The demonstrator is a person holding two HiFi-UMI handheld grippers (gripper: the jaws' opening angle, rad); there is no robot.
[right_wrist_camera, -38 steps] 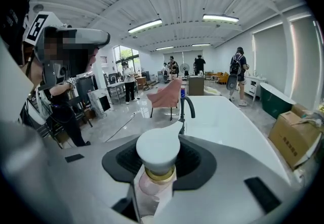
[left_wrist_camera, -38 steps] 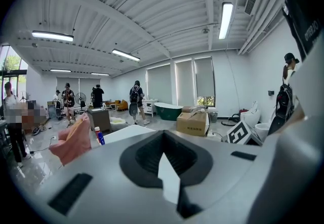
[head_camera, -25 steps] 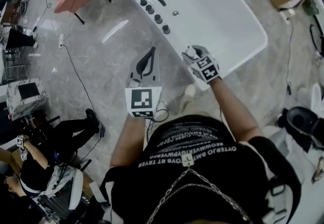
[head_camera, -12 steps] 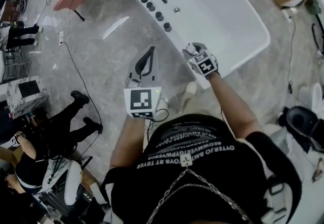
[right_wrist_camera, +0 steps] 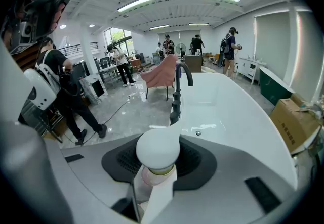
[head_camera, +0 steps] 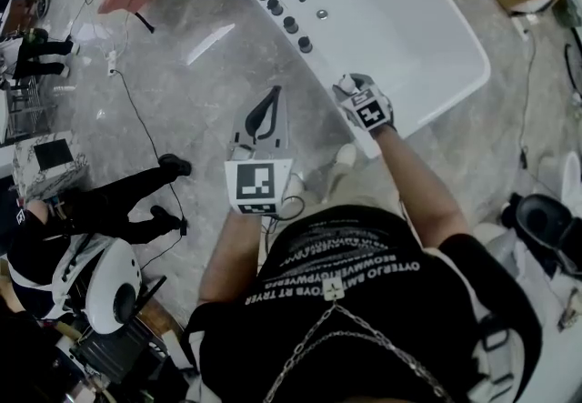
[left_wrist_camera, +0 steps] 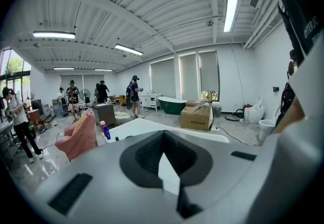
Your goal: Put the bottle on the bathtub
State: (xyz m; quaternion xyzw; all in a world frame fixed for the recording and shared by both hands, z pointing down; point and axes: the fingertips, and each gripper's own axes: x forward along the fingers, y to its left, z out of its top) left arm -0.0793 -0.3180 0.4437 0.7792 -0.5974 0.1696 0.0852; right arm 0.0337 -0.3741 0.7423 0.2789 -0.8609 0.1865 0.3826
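Your right gripper (head_camera: pixel 348 88) clamps the bottle (right_wrist_camera: pixel 158 151) over the bathtub (head_camera: pixel 435 108) rim's near corner. Your left gripper (head_camera: pixel 271 103), closed and empty, hangs over open floor (head_camera: pixel 195 110).

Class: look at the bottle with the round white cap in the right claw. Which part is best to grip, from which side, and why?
Grip the bottle on its pale body just under the cap, coming in from the side, as the right claw does now. The bulbous cap is wider than the body, so it probably stops the bottle slipping through, while the cap's own roundness would suit flat pads poorly.
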